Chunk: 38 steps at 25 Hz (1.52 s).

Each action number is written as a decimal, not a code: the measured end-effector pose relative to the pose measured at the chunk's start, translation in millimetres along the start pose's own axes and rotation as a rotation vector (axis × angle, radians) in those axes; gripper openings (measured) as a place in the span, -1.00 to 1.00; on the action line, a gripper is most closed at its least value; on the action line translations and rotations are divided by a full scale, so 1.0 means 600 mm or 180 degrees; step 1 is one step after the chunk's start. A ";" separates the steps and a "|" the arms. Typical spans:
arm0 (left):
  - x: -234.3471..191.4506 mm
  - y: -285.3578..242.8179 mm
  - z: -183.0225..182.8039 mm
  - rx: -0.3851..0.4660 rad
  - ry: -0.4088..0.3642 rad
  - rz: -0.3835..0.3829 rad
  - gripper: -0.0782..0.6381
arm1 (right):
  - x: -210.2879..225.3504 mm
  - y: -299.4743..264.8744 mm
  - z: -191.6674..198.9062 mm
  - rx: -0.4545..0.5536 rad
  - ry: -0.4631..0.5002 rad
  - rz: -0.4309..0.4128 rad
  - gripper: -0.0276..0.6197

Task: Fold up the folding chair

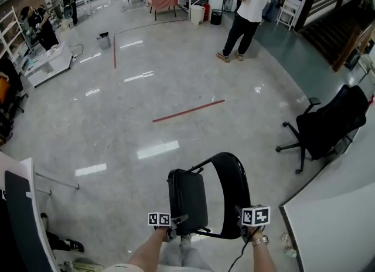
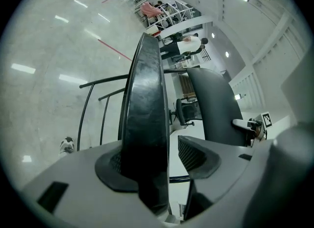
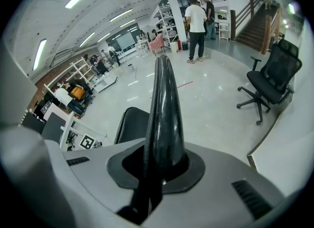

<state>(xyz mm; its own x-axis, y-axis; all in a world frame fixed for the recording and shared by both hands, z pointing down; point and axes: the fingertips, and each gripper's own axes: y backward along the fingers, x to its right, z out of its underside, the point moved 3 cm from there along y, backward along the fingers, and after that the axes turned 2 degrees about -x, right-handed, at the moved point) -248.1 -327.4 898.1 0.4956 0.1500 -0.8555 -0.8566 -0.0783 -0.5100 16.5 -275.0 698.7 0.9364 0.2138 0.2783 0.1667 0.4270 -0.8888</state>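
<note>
The black folding chair stands on the floor right below me, its padded seat (image 1: 187,197) tipped up close to the curved backrest (image 1: 231,186). My left gripper (image 1: 170,223) is at the seat's near edge. In the left gripper view the seat (image 2: 144,119) runs between the jaws of the left gripper (image 2: 164,156). It lies against the left pad (image 2: 110,165), with a thin gap to the right pad (image 2: 194,153). My right gripper (image 1: 249,221) is shut on the backrest's near rim. In the right gripper view the right gripper (image 3: 159,165) has the backrest (image 3: 164,109) pinched edge-on.
A black office chair (image 1: 328,127) stands at the right beside a white table (image 1: 337,230). Another white desk (image 1: 17,206) is at the left. A person in a white shirt (image 1: 249,7) stands far off. A red tape line (image 1: 187,111) crosses the shiny floor.
</note>
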 end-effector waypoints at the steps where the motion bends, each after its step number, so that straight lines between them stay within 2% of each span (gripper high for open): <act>1: 0.001 -0.002 -0.001 -0.0002 -0.0010 -0.0029 -0.05 | -0.003 0.000 -0.001 0.0000 0.0003 0.0006 -0.75; 7: 0.035 -0.027 0.001 -0.0080 -0.0015 0.0073 -0.05 | -0.027 0.015 -0.009 -0.0012 0.0029 0.0136 -0.75; 19: 0.057 -0.056 0.011 -0.0378 -0.0062 -0.0163 -0.05 | -0.016 0.022 -0.003 0.0009 0.0002 0.0213 -0.75; 27: 0.091 -0.104 0.011 -0.0439 -0.0096 -0.0301 -0.05 | 0.050 0.027 -0.008 0.0027 -0.0051 0.0088 -0.74; 38: 0.199 -0.242 0.042 -0.0465 -0.0132 -0.0518 -0.05 | 0.158 0.056 -0.001 0.0021 -0.0091 0.0019 -0.75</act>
<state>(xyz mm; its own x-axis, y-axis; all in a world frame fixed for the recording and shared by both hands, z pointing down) -68.4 -273.4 872.5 0.6168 0.2125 -0.7579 -0.7344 -0.1912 -0.6513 110.8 -241.0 695.0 0.9282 0.2413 0.2834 0.1591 0.4312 -0.8881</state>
